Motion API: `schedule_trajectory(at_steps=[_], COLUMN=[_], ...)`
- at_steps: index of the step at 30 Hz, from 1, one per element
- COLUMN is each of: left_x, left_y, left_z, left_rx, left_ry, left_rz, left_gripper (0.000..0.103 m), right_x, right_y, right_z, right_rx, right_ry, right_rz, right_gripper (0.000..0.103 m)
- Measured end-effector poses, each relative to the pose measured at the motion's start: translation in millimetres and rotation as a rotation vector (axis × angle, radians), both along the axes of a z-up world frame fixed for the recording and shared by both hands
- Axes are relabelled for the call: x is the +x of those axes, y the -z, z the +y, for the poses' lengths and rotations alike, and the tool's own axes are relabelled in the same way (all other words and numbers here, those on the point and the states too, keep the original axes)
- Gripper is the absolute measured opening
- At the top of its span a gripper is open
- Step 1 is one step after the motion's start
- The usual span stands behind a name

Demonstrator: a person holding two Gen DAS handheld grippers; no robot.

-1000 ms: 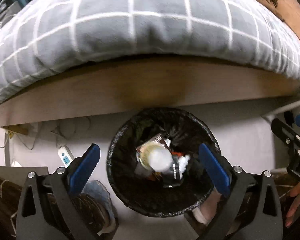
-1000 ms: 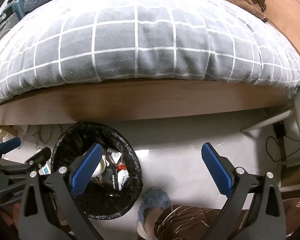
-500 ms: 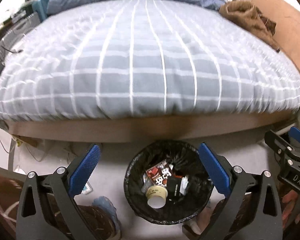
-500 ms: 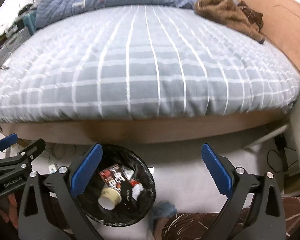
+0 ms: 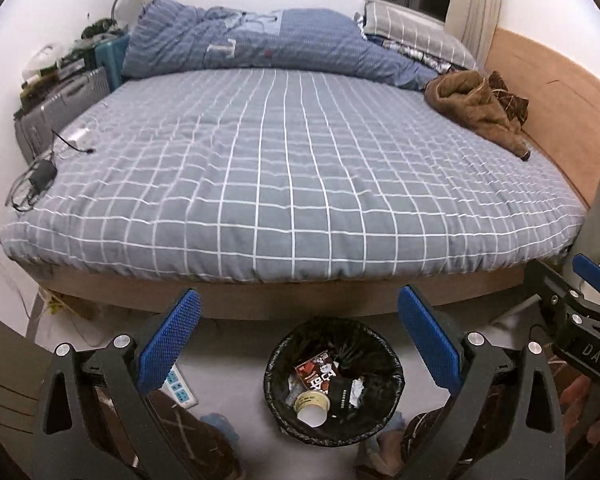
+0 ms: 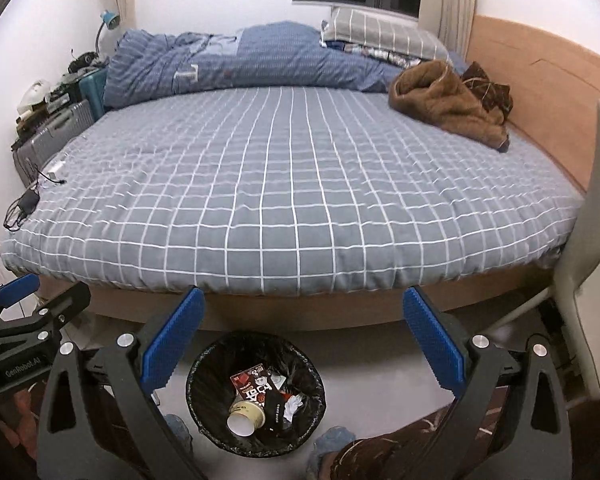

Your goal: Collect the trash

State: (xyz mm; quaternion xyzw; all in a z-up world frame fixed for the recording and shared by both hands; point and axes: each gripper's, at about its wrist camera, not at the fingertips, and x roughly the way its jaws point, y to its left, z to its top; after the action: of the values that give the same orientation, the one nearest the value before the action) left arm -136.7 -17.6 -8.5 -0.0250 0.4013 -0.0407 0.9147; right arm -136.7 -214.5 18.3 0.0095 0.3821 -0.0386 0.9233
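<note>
Home bedroom: large bed (image 5: 292, 168) with checked cover, rumpled duvet (image 5: 260, 48), pillow (image 6: 384, 34), suitcases (image 5: 60, 104) alongside.

One bin (image 5: 334, 384) holding one paper cup (image 5: 311, 404), one bed (image 5: 292, 168), one brown garment (image 5: 476, 108), two suitcases (image 5: 52, 108), one power strip (image 5: 178, 386).

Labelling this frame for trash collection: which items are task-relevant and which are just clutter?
Job:
- bin
- paper cup in it
- red wrapper in it
- left gripper, open, empty
- right gripper, open, empty

Clutter:
- bed
- brown garment
- power strip
- suitcase
</note>
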Motion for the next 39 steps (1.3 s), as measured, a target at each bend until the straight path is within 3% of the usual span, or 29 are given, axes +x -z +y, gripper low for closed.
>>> schedule_trajectory(at_steps=[11,39], left_x=[-28.0,-26.6], left_y=[-23.3,-16.2], left_z=[4.6,0.5], left_rx=[0.003,0.015], left_ry=[0.018,0.041], left_rz=[-0.037,-0.021], left_gripper=[0.097,0.097], right_x=[-34.6,-30.0], right_y=[-26.7,-17.0], right_z=[1.4,3.1], right_rx=[-0.012,-0.002], right_ry=[-0.003,-0.005], right_rz=[-0.038,-0.021], right_gripper=[0.095,0.095])
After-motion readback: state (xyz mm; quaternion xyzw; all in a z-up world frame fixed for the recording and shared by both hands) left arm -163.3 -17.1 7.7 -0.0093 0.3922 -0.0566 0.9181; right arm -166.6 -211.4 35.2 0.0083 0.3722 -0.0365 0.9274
